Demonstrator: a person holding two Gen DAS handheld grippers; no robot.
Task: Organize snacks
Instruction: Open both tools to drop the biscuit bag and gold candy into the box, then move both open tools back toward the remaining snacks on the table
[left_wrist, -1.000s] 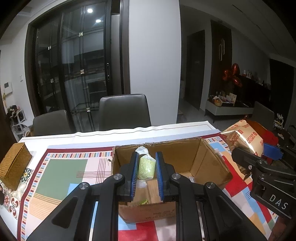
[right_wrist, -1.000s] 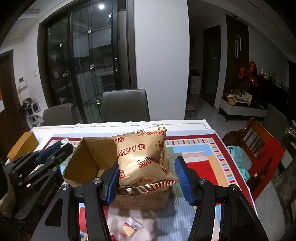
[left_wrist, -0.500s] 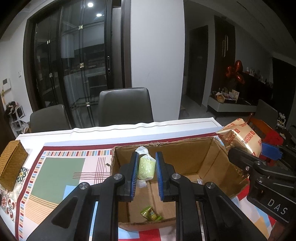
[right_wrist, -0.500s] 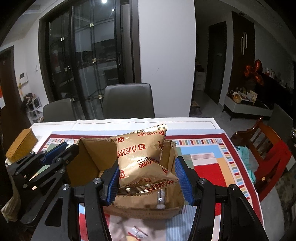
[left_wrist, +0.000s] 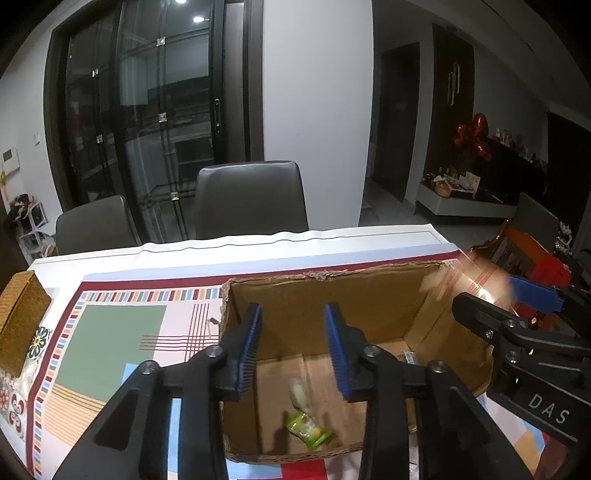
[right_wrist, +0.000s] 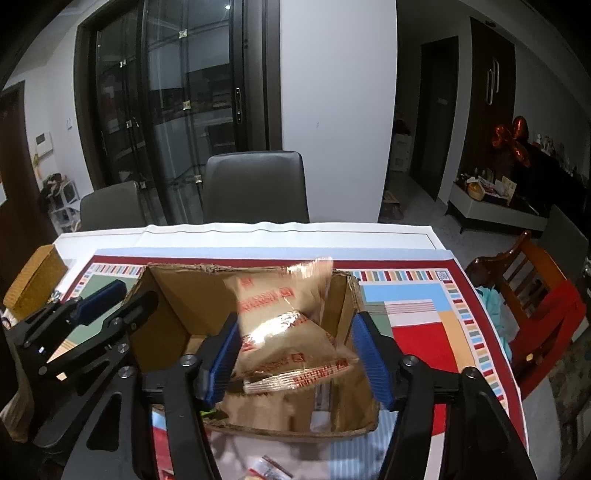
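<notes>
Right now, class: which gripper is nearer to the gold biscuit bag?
Right. The right gripper has the blurred gold biscuit bag between its just-opened jaws, over the cardboard box. The left gripper hangs open above the box's other end, apart from the bag.

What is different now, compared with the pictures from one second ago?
The left gripper has just opened its jaws; its pale green snack has dropped into the cardboard box. The right gripper has also just been opening, and the gold biscuit bag slips down, blurred. Box and tablecloth stayed.
</notes>
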